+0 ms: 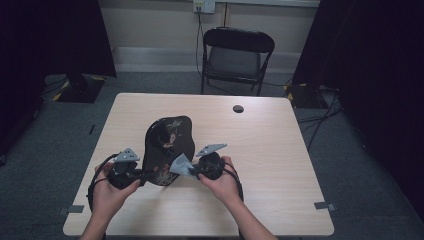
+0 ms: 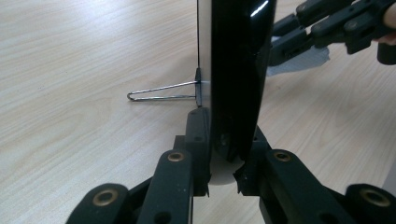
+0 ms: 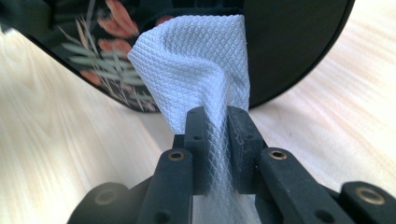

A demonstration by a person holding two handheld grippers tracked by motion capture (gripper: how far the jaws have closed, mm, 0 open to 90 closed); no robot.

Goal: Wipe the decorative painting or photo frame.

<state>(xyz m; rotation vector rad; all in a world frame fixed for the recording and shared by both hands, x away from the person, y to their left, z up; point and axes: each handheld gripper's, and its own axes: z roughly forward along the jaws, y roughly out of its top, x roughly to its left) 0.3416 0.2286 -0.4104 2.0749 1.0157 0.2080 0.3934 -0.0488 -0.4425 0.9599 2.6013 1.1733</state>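
Left gripper [image 2: 223, 161] is clamping the black mirror's [image 2: 238, 70] edge; right gripper [image 3: 216, 130] is pinching a white cloth [image 3: 196, 65] against its face.

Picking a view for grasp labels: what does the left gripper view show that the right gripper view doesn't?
Left gripper view alone: the black panel edge-on, clamped between the left hand-held gripper jaws, and a wire stand behind it on the table. Right gripper view alone: the floral pattern on the panel's face, and the right hand-held gripper pinching the white cloth against it. Both share the panel, the cloth and the wooden tabletop.
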